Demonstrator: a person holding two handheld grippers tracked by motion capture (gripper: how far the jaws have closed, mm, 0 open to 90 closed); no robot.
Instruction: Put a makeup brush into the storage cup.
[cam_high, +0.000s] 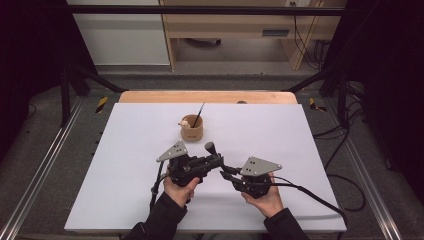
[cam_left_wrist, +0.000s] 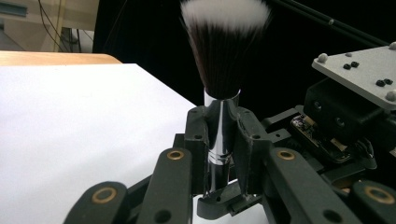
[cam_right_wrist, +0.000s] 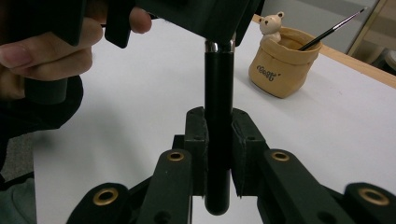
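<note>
Beyond the far edge of the counter, dark grey floor runs to a pale wall and a light wooden desk frame (cam_high: 235, 30) with cables hanging at its right side; black metal struts (cam_high: 80, 75) and black drapes close off both sides.

Most of the counter is covered by a large white sheet (cam_high: 125, 150), smooth and matt, with a strip of bare light wood (cam_high: 150, 96) showing along its far edge. Grey rails (cam_high: 40, 165) flank it left and right.

Toward the far middle of the sheet stands a small tan pot shaped like a rolled paper bag (cam_high: 192, 131), with a little cream bear figure (cam_right_wrist: 272, 22) on its rim and a thin dark-handled paintbrush (cam_high: 198, 115) leaning inside.

Nearer the person, well apart from the pot, the two hands meet over the middle of the sheet. The left gripper (cam_high: 216, 159) has its jaws closed narrow on the silver ferrule of a make-up brush (cam_left_wrist: 223, 84) with a black handle and dark, white-tipped bristles; the bristles stand upward. The right gripper (cam_high: 226, 175), just beside the left, has its jaws closed narrow on the black handle end of the same brush, so the brush is held between both grippers above the sheet.
</note>
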